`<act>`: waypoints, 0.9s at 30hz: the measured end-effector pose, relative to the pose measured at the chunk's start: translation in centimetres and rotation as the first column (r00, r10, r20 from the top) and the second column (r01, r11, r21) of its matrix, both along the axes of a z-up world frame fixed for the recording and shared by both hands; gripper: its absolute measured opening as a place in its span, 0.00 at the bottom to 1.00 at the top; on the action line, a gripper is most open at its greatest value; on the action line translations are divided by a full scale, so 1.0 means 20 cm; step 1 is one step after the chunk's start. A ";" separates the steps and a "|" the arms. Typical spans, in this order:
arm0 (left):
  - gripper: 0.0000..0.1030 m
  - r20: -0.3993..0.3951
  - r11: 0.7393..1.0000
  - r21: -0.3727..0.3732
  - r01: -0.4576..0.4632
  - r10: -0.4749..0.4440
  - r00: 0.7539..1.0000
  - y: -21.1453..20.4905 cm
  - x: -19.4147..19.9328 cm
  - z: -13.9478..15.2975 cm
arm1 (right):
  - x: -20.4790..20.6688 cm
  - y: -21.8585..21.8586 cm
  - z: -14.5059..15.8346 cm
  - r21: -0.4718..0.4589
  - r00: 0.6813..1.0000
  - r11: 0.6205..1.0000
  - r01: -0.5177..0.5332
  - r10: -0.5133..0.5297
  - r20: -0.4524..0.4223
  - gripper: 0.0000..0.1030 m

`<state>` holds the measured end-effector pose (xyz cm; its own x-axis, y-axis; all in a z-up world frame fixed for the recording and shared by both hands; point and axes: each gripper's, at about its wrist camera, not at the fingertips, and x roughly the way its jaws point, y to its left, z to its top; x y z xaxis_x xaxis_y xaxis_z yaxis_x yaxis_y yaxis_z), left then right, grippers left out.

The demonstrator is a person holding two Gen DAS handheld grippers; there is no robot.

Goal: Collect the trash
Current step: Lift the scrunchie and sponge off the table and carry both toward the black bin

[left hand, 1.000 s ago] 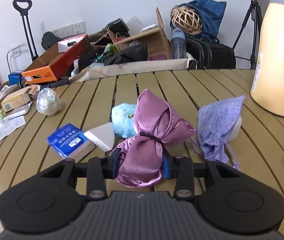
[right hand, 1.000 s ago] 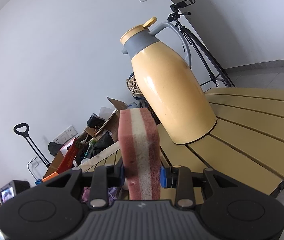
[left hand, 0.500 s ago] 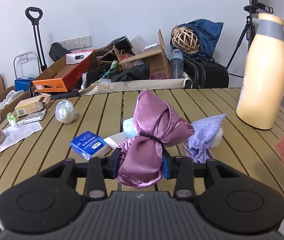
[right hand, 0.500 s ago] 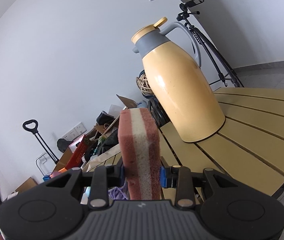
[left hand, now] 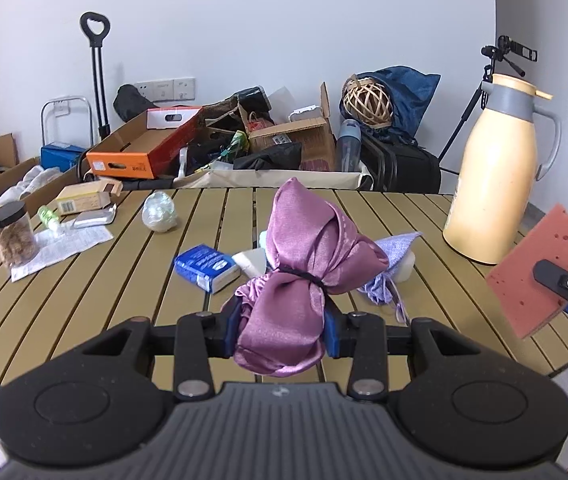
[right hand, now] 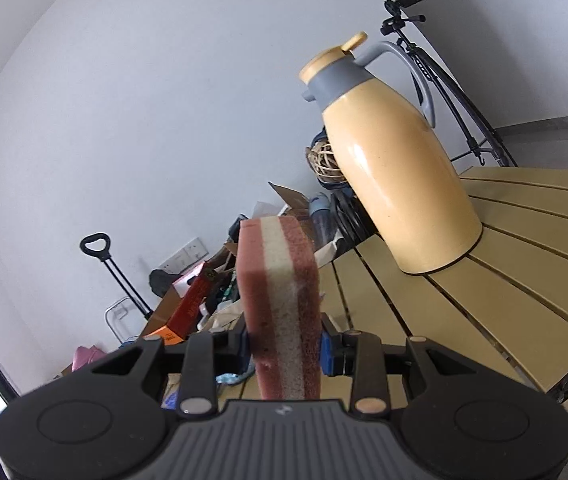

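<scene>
Left gripper point(left hand: 282, 334): jaws clamped on a purple satin pouch point(left hand: 304, 280).
Right gripper point(right hand: 284, 346): a pink sponge point(right hand: 282, 312) is pinched upright.

White wall point(left hand: 284, 20), slatted wooden table point(left hand: 124, 280), grey floor point(right hand: 544, 128).

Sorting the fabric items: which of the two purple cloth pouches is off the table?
The shiny satin pouch, pinched in the left gripper. The matte lavender drawstring pouch lies on the slatted table behind it, ungripped.
</scene>
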<state>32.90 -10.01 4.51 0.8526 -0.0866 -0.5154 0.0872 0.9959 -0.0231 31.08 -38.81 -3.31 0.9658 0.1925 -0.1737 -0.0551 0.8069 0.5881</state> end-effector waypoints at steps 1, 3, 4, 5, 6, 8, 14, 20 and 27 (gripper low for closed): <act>0.39 -0.004 1.000 -0.006 0.001 -0.001 1.000 0.01 -0.02 0.00 | -0.02 0.01 0.00 -0.005 1.000 1.000 -0.006 0.006 0.001 0.30; 0.39 -0.009 1.000 -0.012 0.003 -0.003 1.000 0.03 -0.06 0.00 | -0.07 0.05 0.01 -0.017 1.000 1.000 -0.019 0.019 0.000 0.30; 0.39 -0.011 1.000 -0.017 0.004 -0.005 1.000 0.05 -0.08 0.00 | -0.10 0.07 0.01 -0.025 1.000 0.999 -0.024 0.024 0.003 0.30; 0.39 -0.012 1.000 -0.022 0.006 -0.006 1.000 0.06 -0.10 0.00 | -0.13 0.09 0.01 -0.035 1.000 0.999 -0.028 0.029 0.007 0.30; 0.39 -0.011 1.000 -0.026 0.009 -0.009 1.000 0.07 -0.12 0.00 | -0.15 0.10 0.02 -0.046 0.999 0.998 -0.032 0.032 0.009 0.30; 0.39 -0.006 0.999 -0.035 0.013 -0.013 1.000 0.10 -0.18 0.00 | -0.20 0.13 0.03 -0.067 0.999 0.997 -0.041 0.042 0.011 0.30; 0.39 0.004 0.998 -0.060 0.026 -0.026 1.000 0.16 -0.32 0.01 | -0.34 0.20 0.06 -0.142 0.997 0.987 -0.078 0.077 -0.011 0.30; 0.39 0.011 0.997 -0.066 0.036 -0.036 0.999 0.19 -0.46 -0.02 | -0.44 0.26 0.05 -0.172 0.991 0.976 -0.132 0.125 -0.051 0.30; 0.39 -0.007 0.996 -0.075 0.041 -0.042 0.999 0.24 -0.59 -0.06 | -0.53 0.33 0.05 -0.186 0.980 0.963 -0.193 0.178 -0.093 0.30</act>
